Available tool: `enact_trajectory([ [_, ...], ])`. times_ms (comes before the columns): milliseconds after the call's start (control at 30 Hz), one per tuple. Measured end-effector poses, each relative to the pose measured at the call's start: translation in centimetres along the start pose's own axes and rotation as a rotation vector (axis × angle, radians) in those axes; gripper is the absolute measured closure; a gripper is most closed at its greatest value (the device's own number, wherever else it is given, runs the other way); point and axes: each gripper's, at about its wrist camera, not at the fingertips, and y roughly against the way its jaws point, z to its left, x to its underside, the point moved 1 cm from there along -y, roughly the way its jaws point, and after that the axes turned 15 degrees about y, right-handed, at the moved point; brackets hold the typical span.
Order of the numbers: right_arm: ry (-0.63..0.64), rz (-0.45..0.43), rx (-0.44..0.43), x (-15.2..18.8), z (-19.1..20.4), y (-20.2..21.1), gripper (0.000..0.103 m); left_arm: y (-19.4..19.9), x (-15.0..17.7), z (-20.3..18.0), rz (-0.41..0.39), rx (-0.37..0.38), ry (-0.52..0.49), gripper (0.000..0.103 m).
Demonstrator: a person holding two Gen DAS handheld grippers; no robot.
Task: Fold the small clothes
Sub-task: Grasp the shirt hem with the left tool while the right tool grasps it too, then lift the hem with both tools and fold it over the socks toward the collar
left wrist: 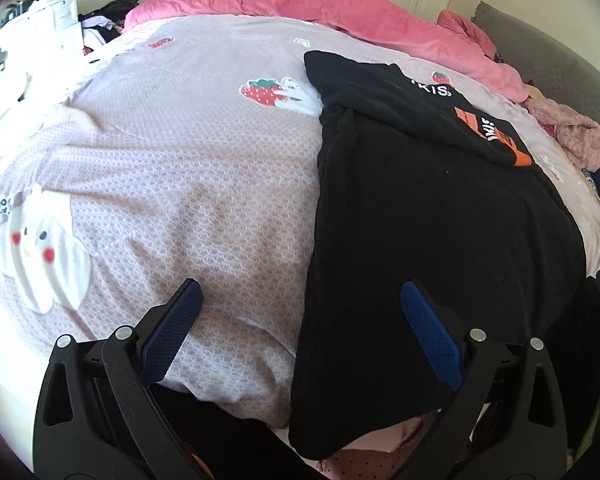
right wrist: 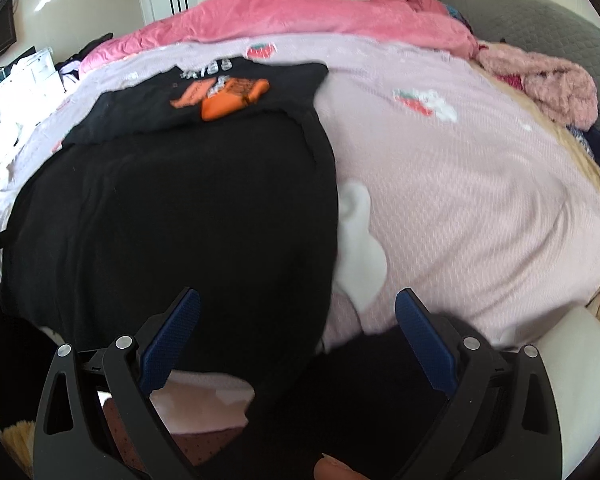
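A black garment (left wrist: pixel 428 240) lies spread on the bed, its far part folded over to show an orange print (left wrist: pixel 500 136). It also fills the left of the right wrist view (right wrist: pixel 180 208), with the orange print (right wrist: pixel 224 100) at its far end. My left gripper (left wrist: pixel 300 300) is open and empty above the garment's left edge, near the bed's front. My right gripper (right wrist: pixel 298 308) is open and empty above the garment's right edge and near hem.
The lilac bedspread (left wrist: pixel 180 168) with strawberry and rabbit prints covers the bed. A pink duvet (left wrist: pixel 300 4) is bunched along the far side. A pile of pink fluffy clothes (right wrist: pixel 548 80) and a grey headboard (right wrist: pixel 540 16) are at the right. Cluttered white furniture (left wrist: pixel 40 24) stands at the left.
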Motion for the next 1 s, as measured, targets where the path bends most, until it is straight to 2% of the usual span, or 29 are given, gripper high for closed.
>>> enact_trajectory([
  [67, -0.002, 0.010, -0.013, 0.3, 0.1, -0.2, 0.006, -0.1, 0.3, -0.3, 0.006, 0.013, -0.007, 0.020],
  [133, 0.004, 0.023, -0.024, 0.4, 0.4, -0.5, 0.018, -0.1, 0.6, -0.7, 0.011, 0.024, -0.016, 0.032],
  [167, 0.012, 0.034, -0.027, 0.3, 0.6, -0.7, 0.029, -0.2, 0.7, -0.9, 0.009, 0.023, -0.024, 0.035],
  [233, 0.030, 0.067, -0.025, 0.4, 1.1, -1.6, 0.037, -0.4, 0.9, -1.2, 0.004, 0.019, -0.042, 0.050],
  [267, 0.031, 0.078, -0.028, 0.5, 1.1, -1.9, 0.048, -0.5, 1.0, -1.3, -0.005, 0.014, -0.051, 0.055],
  [300, 0.021, 0.081, -0.048, 0.7, 1.0, -2.1, 0.063, -0.5, 1.0, -1.4, -0.011, 0.015, -0.061, 0.068],
  [333, 0.017, 0.077, -0.051, 0.8, 0.9, -2.1, 0.069, -0.4, 1.0, -1.4, -0.012, 0.023, -0.063, 0.079],
  [367, 0.025, 0.075, -0.036, 0.8, 0.8, -1.9, 0.084, -0.3, 1.0, -1.3, -0.015, 0.030, -0.060, 0.083],
  [400, 0.035, 0.071, -0.031, 0.9, 0.6, -1.6, 0.092, -0.1, 0.9, -1.3, -0.015, 0.031, -0.063, 0.088],
  [433, 0.033, 0.069, -0.033, 1.0, 0.3, -1.4, 0.095, 0.1, 0.8, -1.3, -0.015, 0.033, -0.071, 0.093],
  [533, 0.037, 0.055, -0.016, 1.3, -0.8, -0.6, 0.096, 0.9, 0.6, -0.9, -0.024, 0.039, -0.072, 0.099],
  [767, 0.017, 0.084, -0.034, 1.6, -1.1, -1.7, 0.095, 0.4, 1.4, -0.7, 0.007, 0.025, -0.088, 0.098],
  [833, 0.009, 0.085, -0.051, 1.6, -1.3, -1.6, 0.092, 0.4, 1.4, -0.5, 0.020, 0.039, -0.070, 0.088],
  [933, 0.007, 0.079, -0.076, 1.7, -1.0, -1.4, 0.086, 0.2, 2.0, -0.3, 0.041, 0.048, -0.065, 0.083],
  [1000, 0.024, 0.076, -0.091, 1.7, -0.4, -1.2, 0.073, 0.2, 2.3, -0.4, 0.047, 0.048, -0.070, 0.081],
])
